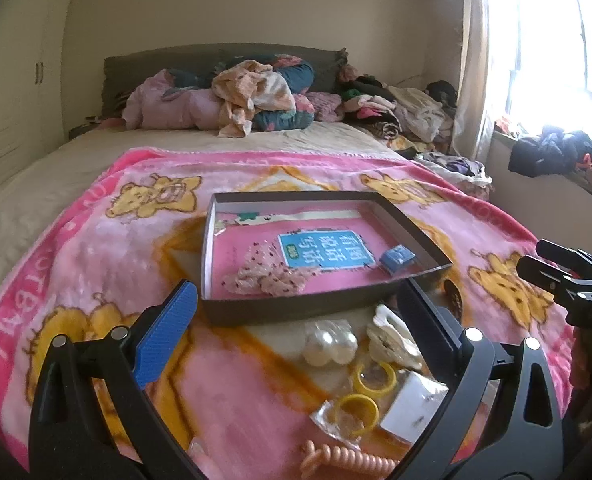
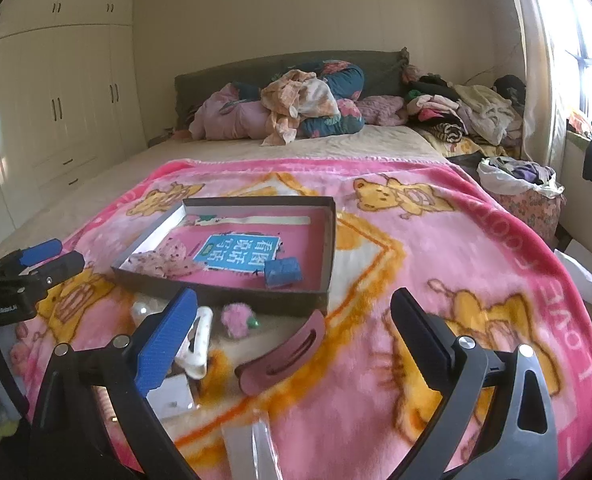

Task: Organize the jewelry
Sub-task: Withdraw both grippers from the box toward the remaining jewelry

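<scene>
On the pink blanket (image 2: 435, 240), the box (image 2: 327, 240) holds a blue cube (image 2: 283, 273); both grippers' fingers spread, empty.

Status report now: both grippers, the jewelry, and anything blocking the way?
Left gripper open, empty. Right gripper open, empty. Pink hair clip, pearl piece, yellow rings lie outside the box. Nothing blocking.
</scene>
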Action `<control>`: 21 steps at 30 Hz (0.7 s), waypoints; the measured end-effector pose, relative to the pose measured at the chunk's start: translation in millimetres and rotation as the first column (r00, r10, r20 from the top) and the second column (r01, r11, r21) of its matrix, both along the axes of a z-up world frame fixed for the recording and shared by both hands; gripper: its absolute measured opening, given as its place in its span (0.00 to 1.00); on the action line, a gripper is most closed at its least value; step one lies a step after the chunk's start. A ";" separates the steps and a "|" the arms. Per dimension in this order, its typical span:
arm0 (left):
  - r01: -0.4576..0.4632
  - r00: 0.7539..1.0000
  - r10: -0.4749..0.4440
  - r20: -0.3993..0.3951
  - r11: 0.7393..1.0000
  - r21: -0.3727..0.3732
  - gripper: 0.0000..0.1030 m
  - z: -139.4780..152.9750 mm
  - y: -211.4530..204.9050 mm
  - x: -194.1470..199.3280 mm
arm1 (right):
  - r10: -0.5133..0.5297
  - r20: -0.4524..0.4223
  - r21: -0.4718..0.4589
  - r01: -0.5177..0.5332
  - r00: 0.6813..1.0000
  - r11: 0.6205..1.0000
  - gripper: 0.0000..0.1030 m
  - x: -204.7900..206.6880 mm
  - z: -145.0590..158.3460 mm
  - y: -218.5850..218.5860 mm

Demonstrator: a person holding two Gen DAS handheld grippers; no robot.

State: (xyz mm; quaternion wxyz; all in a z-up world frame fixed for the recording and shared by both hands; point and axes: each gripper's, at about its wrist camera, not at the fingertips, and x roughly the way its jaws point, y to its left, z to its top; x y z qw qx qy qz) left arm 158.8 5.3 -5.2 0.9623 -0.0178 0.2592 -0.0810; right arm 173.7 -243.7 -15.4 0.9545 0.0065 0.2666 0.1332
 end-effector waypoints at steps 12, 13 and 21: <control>0.063 0.993 -0.064 -0.098 0.998 -0.011 0.89 -23.8 -23.9 -7.6 | -0.013 -0.051 0.021 0.014 0.999 1.000 0.92 -36.8 -15.9 -15.9; 0.065 0.992 -0.065 -0.104 0.998 -0.008 0.89 -25.9 -25.9 -7.8 | -0.013 -0.055 0.017 0.014 0.998 1.000 0.92 -39.6 -18.2 -16.5; 0.081 0.986 -0.078 -0.146 0.996 0.021 0.89 -40.0 -37.1 -7.2 | 0.006 -0.084 0.015 -0.005 0.996 1.000 0.92 -55.0 -34.1 -16.6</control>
